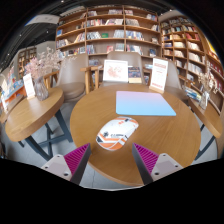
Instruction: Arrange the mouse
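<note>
A white mouse [117, 131] with orange and dark markings lies on the round wooden table [85, 110], just ahead of my fingers and a little nearer the left one. Beyond it, toward the right, a light blue mouse pad [144, 103] lies flat on the same table. My gripper [112, 160] stands open, its magenta pads [74, 158] spread wide above the table's near edge. Nothing is between the fingers, and the mouse is apart from both.
A second round wooden table [30, 110] with a small plant stands at the left. Display cards [116, 71] and a chair stand behind the main table. Bookshelves [110, 30] line the back wall, and more shelving runs along the right.
</note>
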`<action>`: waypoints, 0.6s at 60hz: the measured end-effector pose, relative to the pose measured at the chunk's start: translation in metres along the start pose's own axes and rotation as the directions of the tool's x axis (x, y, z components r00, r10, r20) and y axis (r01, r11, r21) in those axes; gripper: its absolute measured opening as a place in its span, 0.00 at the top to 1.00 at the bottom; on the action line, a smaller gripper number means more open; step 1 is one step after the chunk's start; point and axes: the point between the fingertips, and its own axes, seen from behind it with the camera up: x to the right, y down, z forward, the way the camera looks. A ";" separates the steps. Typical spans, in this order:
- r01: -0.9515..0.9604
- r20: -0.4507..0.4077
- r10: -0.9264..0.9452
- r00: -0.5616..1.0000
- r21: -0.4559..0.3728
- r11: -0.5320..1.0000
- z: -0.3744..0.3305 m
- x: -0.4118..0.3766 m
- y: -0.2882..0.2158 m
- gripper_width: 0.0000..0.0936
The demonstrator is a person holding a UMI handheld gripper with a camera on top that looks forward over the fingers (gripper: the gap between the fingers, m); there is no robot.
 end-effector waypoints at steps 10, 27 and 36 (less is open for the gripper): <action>-0.007 0.002 0.007 1.000 0.000 1.000 0.026 -0.002 -0.018 0.08; 0.011 0.018 -0.010 1.000 -0.013 1.000 0.055 -0.009 -0.038 0.08; 0.020 0.032 -0.020 0.999 -0.016 1.000 0.067 -0.013 -0.048 0.08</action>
